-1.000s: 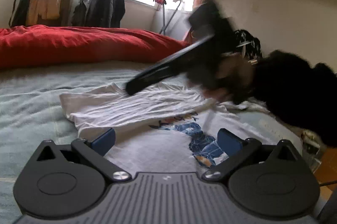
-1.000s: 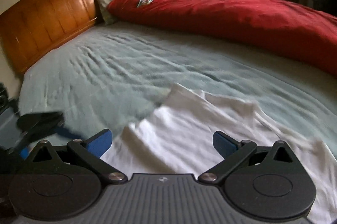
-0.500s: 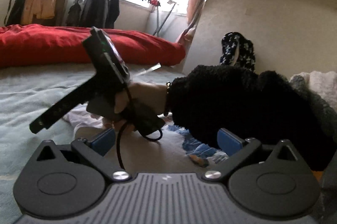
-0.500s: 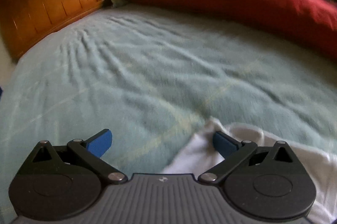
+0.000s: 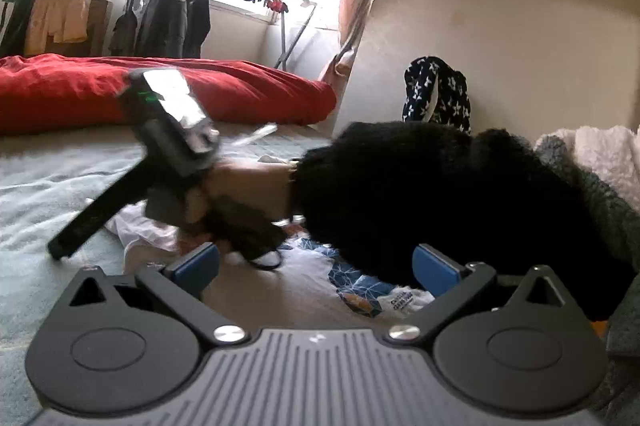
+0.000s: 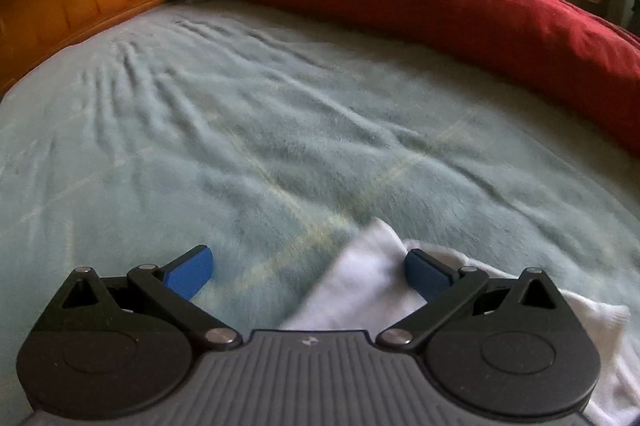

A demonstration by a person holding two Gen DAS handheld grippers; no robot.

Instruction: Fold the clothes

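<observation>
Blue bed (image 6: 248, 129) carries a white shirt (image 6: 360, 290), rumpled. Right gripper (image 6: 308, 272) hangs wide-fingered over its corner; left gripper (image 5: 314, 262) is wide too. Judged: mid-fold; next, pinch that corner cleanly.

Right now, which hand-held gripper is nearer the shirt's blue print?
Left. The left hand-held gripper hovers over the blue print; the right hand-held gripper is at a far corner of the shirt.

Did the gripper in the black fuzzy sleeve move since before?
Yes. In the left wrist view the right gripper swung leftward across the white T-shirt, from the wall side toward the red duvet.
</observation>
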